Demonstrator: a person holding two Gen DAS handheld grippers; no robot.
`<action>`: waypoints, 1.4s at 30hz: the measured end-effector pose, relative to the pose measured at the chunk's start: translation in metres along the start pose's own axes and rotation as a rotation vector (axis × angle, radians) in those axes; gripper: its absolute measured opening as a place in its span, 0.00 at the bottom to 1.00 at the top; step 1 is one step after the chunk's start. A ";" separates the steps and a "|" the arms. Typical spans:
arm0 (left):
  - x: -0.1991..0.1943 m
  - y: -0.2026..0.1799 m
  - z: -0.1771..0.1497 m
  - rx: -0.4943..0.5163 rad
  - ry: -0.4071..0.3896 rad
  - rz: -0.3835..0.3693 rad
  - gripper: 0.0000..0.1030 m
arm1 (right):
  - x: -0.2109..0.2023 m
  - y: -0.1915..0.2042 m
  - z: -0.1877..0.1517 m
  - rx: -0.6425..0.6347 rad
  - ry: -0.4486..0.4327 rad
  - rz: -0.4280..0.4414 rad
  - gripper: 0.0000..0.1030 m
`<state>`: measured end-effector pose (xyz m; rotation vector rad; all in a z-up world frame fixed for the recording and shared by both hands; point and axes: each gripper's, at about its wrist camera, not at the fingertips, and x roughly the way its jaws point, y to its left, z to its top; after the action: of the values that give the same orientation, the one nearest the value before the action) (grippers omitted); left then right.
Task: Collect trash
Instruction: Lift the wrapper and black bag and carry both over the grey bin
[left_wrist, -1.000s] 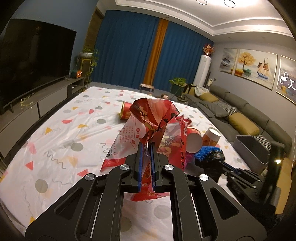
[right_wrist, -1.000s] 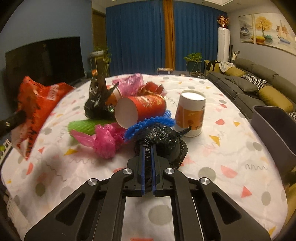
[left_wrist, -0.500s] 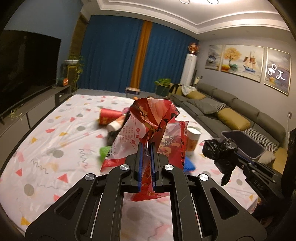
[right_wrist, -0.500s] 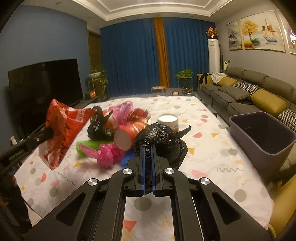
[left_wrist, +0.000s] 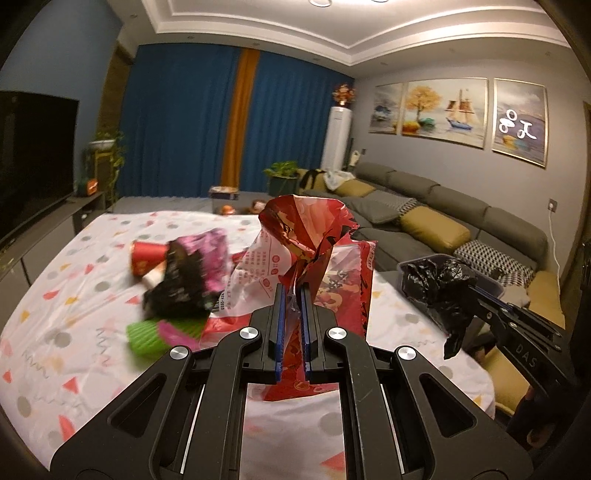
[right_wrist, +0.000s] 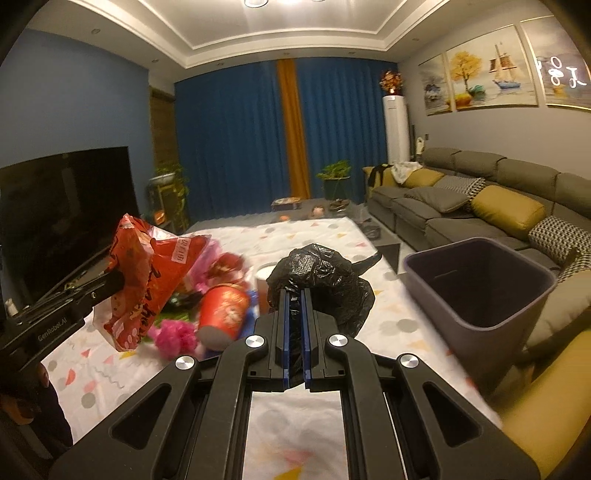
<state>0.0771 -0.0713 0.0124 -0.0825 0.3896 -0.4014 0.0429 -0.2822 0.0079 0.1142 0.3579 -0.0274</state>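
My left gripper (left_wrist: 291, 291) is shut on a crumpled red and white snack bag (left_wrist: 314, 243), held up above the table. In the right wrist view the same red bag (right_wrist: 147, 284) hangs at the left from the left gripper (right_wrist: 118, 282). My right gripper (right_wrist: 294, 295) is shut on a crumpled black plastic bag (right_wrist: 325, 280). That black bag (left_wrist: 439, 291) shows at the right of the left wrist view, close to the grey bin (left_wrist: 487, 284). The grey bin (right_wrist: 480, 288) stands open to the right of the table.
On the patterned tablecloth (right_wrist: 399, 325) lies a heap of trash: a red paper cup (right_wrist: 221, 314), a pink bag (right_wrist: 173, 336), a black bag (left_wrist: 177, 288), a green piece (left_wrist: 147, 332). A grey sofa (right_wrist: 480, 199) runs along the right; a TV (right_wrist: 62, 206) stands at the left.
Both grippers have lifted and swung to the right with their bags. The black bag now hangs near the bin, and the bin fills more of the right wrist view.
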 end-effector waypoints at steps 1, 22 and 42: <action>0.003 -0.005 0.002 0.005 -0.001 -0.009 0.07 | -0.001 -0.004 0.001 0.002 -0.007 -0.013 0.06; 0.128 -0.169 0.041 0.073 0.013 -0.326 0.07 | 0.002 -0.127 0.024 0.080 -0.101 -0.298 0.06; 0.239 -0.218 0.020 0.066 0.174 -0.422 0.07 | 0.040 -0.173 0.019 0.126 -0.043 -0.385 0.06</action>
<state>0.2078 -0.3664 -0.0201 -0.0653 0.5316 -0.8417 0.0784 -0.4563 -0.0068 0.1675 0.3309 -0.4330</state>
